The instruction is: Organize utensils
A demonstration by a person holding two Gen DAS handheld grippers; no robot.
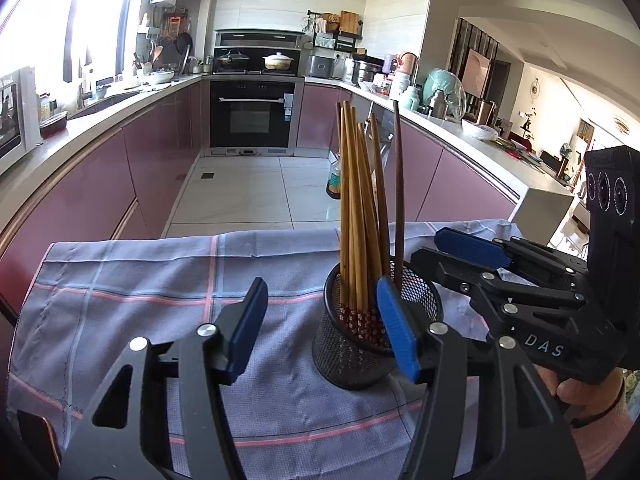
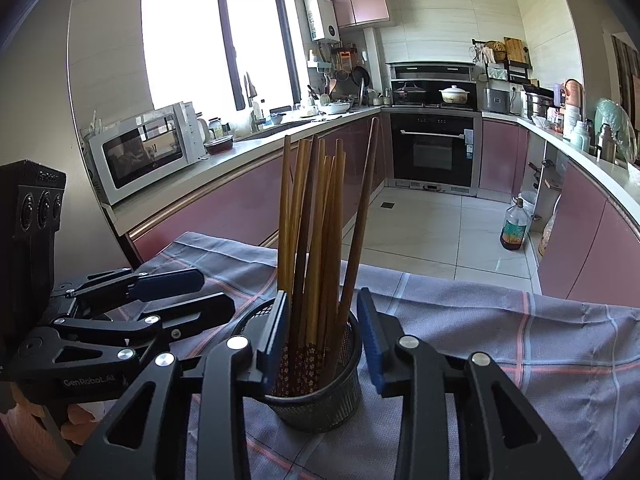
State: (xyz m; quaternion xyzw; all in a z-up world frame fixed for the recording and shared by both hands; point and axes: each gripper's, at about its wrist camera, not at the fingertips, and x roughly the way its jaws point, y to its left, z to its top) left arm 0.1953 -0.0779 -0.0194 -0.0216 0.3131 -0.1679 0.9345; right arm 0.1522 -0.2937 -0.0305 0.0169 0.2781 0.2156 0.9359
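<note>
Jaws of the right gripper [image 2: 324, 344] stand part-spread on either side of the chopstick bundle, their blue pads just outside the rim of the black mesh cup [image 2: 320, 404]; nothing is pinched, though the left pad sits so close to the rim that I cannot rule out a light touch. Jaws of the left gripper [image 1: 324, 330] are spread wider and hold nothing: its right pad hangs in front of the cup's near wall, and the rest of its gap opens over bare cloth to the cup's left.

Largest first: the table is covered by a grey-blue checked cloth [image 1: 140, 280], with the mesh cup standing upright near its middle, between the two grippers. Inside it the wooden chopsticks [image 1: 356, 208] stand near-vertical, patterned ends down, tips fanning slightly; one darker stick [image 1: 399, 184] leans apart on the right.

The relation that counts: the sticks' long axis runs upward, crossing the right jaws' gap, so the right hand is nearer and better lined up. The left would have to shift sideways toward the cup.
</note>
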